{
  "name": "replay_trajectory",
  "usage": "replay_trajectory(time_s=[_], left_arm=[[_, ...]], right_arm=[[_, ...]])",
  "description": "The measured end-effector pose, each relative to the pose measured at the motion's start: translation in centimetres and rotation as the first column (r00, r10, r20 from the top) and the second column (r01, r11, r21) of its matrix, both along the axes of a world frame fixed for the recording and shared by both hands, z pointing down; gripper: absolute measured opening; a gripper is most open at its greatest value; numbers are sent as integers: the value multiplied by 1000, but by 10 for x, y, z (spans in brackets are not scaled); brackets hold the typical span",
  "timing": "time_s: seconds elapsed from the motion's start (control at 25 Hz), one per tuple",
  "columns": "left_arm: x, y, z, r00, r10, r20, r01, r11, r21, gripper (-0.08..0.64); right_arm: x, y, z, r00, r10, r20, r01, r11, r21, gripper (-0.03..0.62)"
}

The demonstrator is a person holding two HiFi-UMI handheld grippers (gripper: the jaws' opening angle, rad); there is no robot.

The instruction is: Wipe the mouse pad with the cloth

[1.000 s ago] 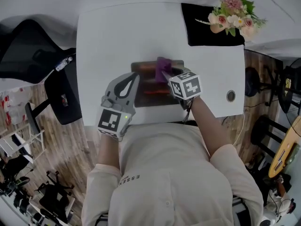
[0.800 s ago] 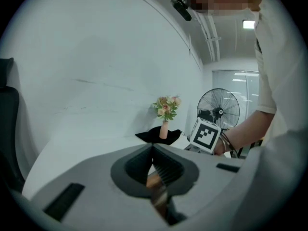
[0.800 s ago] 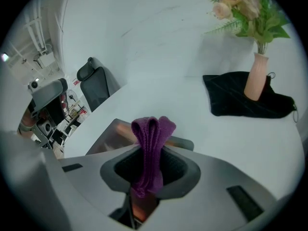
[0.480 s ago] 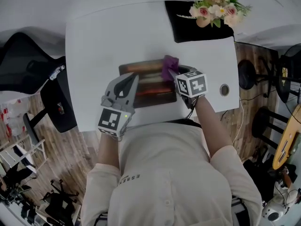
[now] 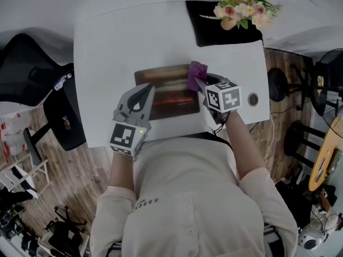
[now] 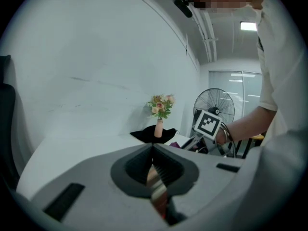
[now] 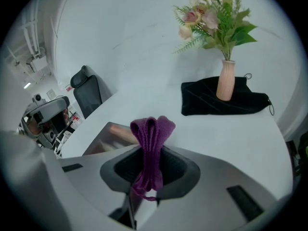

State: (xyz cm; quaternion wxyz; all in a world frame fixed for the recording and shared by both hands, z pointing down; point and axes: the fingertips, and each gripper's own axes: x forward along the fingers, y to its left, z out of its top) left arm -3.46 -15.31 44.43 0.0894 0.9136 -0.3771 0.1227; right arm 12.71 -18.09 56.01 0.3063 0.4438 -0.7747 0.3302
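Observation:
A dark brown mouse pad (image 5: 167, 92) lies in the middle of the white table (image 5: 107, 47). My right gripper (image 5: 200, 83) is shut on a folded purple cloth (image 5: 196, 73) and holds it at the pad's far right corner. In the right gripper view the cloth (image 7: 151, 134) sticks up from between the shut jaws of the right gripper (image 7: 149, 153), with the mouse pad (image 7: 102, 133) to the left. My left gripper (image 5: 145, 91) rests its tips on the pad's left part. In the left gripper view the left gripper (image 6: 153, 149) has its jaws together.
A black pouch (image 5: 211, 21) under a vase of flowers (image 5: 241, 5) sits at the table's far right corner. A round cable hole (image 5: 253, 99) lies near the right edge. A black office chair (image 5: 32, 74) stands left of the table, and a fan (image 6: 217, 104) to the right.
My right gripper has carried the cloth to the right along the pad's far edge to its right corner. The left gripper has stayed on the pad's left part.

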Motion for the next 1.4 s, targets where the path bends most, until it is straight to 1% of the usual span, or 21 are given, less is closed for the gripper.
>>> replay_trajectory(time_s=[0.16,0.28,0.44,0.52,0.64,0.8,0.92,1.08,1.28,1.4], left_arm=[[-22,4,-3,1000,-31,4,31,1000,4,2],[-42,9,-6,998,-55,8,55,998,3,2],[-70,18,-12,998,-68,13,68,998,-3,2],[-85,23,-12,997,-81,10,81,997,-14,2],[-104,28,-10,996,-90,24,91,996,-20,2],[-126,33,-9,995,-92,38,93,995,-28,2],[-134,35,-7,996,-86,33,88,995,-51,2],[-139,35,-2,998,-57,34,58,998,-39,2],[-139,36,-3,999,-38,34,40,998,-52,2],[-135,32,-3,999,-22,37,23,999,-41,2]], right_arm=[[-34,7,-13,998,-63,17,63,998,12,95],[-65,14,-15,994,-104,28,104,995,2,95],[-109,28,-18,988,-145,54,146,989,-16,95],[-132,37,-16,983,-173,66,175,984,-30,95],[-163,49,-9,973,-218,71,222,974,-53,95],[-194,55,-2,966,-247,72,251,966,-67,95],[-211,55,5,964,-255,70,261,962,-82,95],[-225,60,17,961,-272,50,276,955,-105,95],[-224,59,22,966,-257,24,258,960,-109,95],[-220,59,21,968,-251,27,252,961,-112,95]])
